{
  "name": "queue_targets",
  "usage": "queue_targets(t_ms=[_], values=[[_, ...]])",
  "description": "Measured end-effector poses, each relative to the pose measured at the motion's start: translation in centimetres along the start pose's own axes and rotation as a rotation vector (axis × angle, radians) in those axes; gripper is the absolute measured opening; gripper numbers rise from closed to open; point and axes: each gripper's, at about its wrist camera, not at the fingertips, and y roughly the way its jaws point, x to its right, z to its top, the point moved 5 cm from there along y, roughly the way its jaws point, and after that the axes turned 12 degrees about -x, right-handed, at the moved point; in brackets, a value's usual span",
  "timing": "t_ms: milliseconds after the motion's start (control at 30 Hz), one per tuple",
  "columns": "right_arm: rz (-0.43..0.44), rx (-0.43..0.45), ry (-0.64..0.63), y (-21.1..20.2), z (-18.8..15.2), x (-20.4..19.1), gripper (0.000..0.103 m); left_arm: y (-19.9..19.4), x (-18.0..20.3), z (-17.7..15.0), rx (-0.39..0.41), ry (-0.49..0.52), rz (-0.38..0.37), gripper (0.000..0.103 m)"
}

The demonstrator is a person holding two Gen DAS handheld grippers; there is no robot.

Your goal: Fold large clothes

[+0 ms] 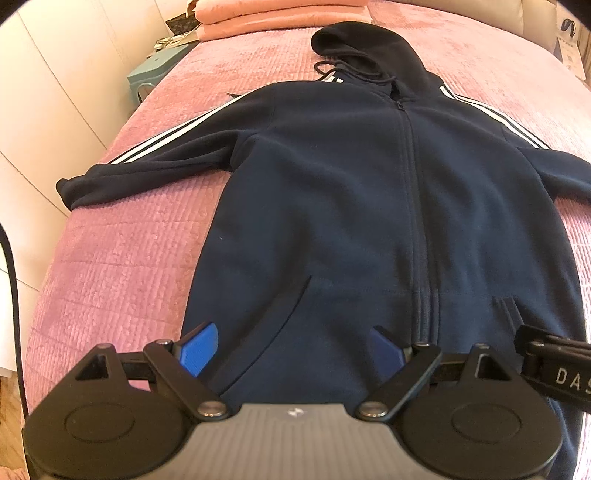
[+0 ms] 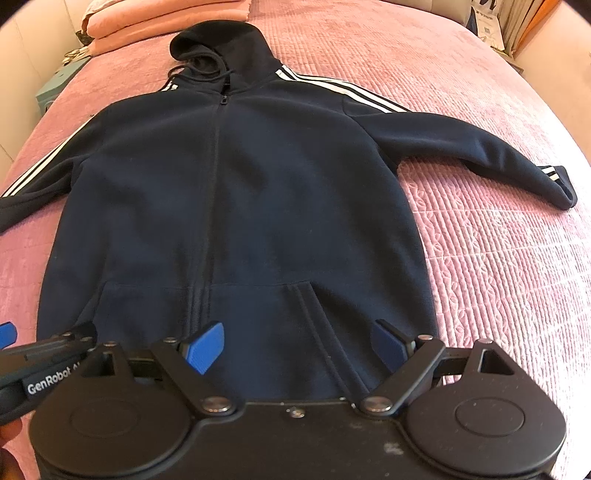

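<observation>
Soft, warm, even light on my bed (image 1: 122, 254); faint shadows. Fisheye bends the edges, corners go black, my hoodie (image 1: 332, 192) loses detail.

Read "DAS", cut off by the frame edge, in white letters on the black body of the right tool (image 1: 561, 373). Read "GenRobot", followed by unclear characters, in white on the black left tool (image 2: 48, 384). Elsewhere, nothing legible.

Bedspread (image 2: 498, 258) beside hoodie (image 2: 240, 203) lies bare (folded blankets (image 2: 166, 18) far off).
</observation>
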Motion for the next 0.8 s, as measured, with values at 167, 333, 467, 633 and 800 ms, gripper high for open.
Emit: queue_targets(t_ms=[167,333,467,633,800], values=[[0.002,-0.005,-0.004,0.14,-0.14,-0.16,0.103,0.17,-0.04,-0.26,-0.006,0.004,0.0,0.09],[0.001,-0.005,-0.005,0.17,-0.17,-0.21,0.103,0.34,-0.24,-0.23,-0.008,-0.001,0.004,0.09],[0.001,-0.005,-0.007,0.18,-0.18,-0.21,0.103,0.39,-0.28,-0.21,-0.006,-0.001,0.007,0.09],[0.002,-0.004,-0.012,0.22,-0.12,-0.31,0.103,0.4,-0.33,-0.15,-0.008,-0.001,0.008,0.09],[0.002,-0.004,-0.012,0.21,-0.09,-0.38,0.103,0.45,-0.45,-0.1,-0.009,-0.001,0.008,0.09]])
